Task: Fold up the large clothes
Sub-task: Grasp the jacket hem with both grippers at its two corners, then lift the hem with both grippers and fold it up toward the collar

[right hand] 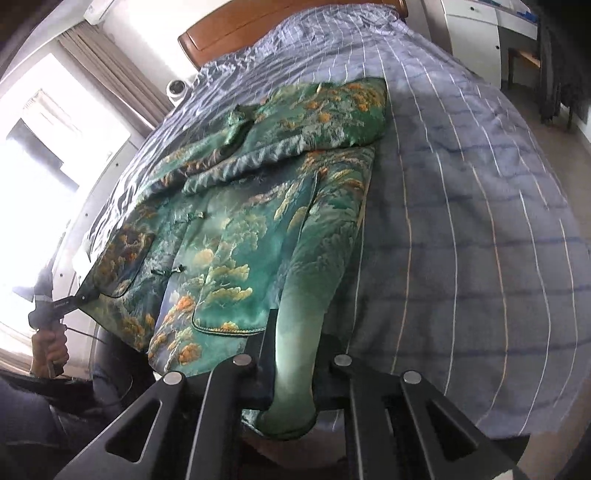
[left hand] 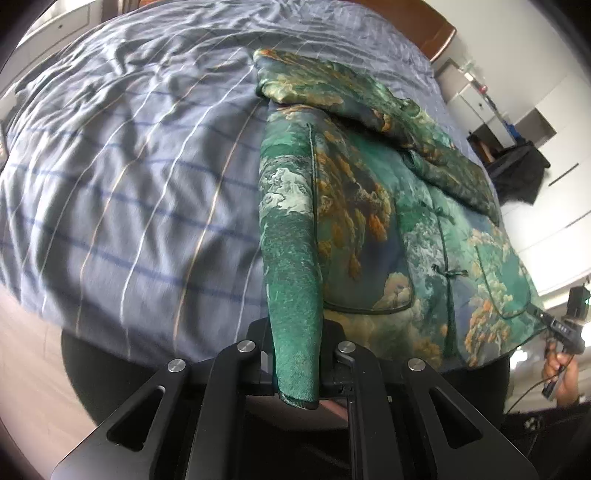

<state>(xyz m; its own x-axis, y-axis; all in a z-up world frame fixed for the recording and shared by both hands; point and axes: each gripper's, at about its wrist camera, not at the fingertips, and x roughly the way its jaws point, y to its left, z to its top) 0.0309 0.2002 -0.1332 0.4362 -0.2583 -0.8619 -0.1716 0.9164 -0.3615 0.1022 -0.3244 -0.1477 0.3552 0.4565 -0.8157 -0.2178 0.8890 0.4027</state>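
Note:
A green jacket with a gold and white landscape print [left hand: 388,229] lies front up on the bed, knot buttons down its middle, one sleeve folded across the chest. It shows in the right wrist view too [right hand: 236,221]. My left gripper [left hand: 295,354] is shut on the jacket's hem corner at the near bed edge. My right gripper [right hand: 295,354] is shut on the opposite hem corner. Each gripper shows in the other's view: the right one at the far right [left hand: 554,326], the left one at the far left [right hand: 70,301].
The bed has a blue-grey striped duvet [left hand: 129,184] and a brown wooden headboard [right hand: 266,22]. White cabinets and a dark chair [left hand: 517,162] stand to one side. A curtained bright window [right hand: 55,147] lies on the other side. Light floor shows below the bed edge.

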